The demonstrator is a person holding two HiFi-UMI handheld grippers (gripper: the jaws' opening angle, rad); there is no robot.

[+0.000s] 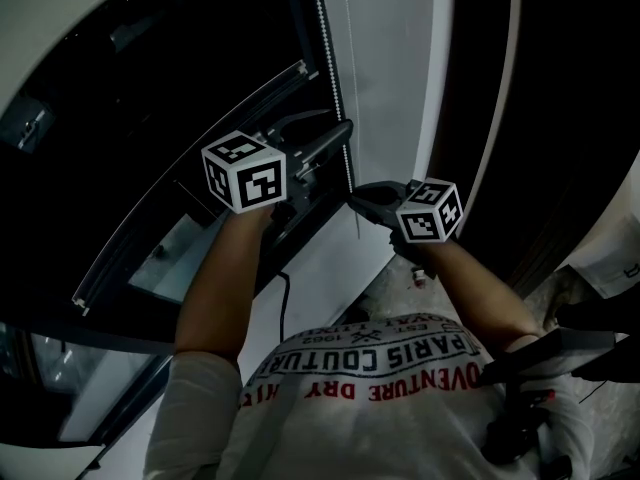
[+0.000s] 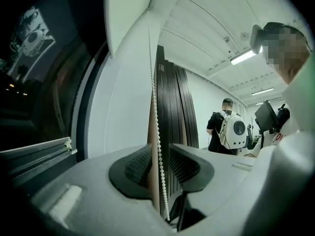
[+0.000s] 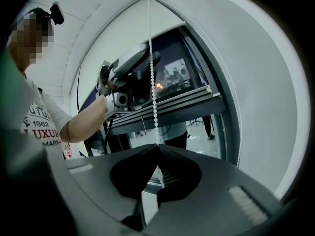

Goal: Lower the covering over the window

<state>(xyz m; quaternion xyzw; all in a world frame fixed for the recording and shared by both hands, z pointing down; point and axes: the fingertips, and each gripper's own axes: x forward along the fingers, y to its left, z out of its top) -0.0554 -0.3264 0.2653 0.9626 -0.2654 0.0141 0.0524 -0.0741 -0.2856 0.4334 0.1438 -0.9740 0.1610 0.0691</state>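
Most of the window (image 1: 120, 118) was bare, with the blind (image 3: 133, 28) seemingly only over the top bit. The right claw (image 3: 156, 151) was clamped on the bead chain (image 3: 153, 97). The left claw (image 2: 158, 167), higher up, stood apart with the chain loose between its pads. If it shut off-centre, the beads would probably slip and the pull would do nothing.

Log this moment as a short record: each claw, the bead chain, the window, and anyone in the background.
left claw: open; bead chain runs between its pads, not pinched
right claw: shut on bead chain, lower on it than the left claw
bead chain: hangs straight beside the window
window: dark glass with reflections
background: person with a white backpack, standing, facing away
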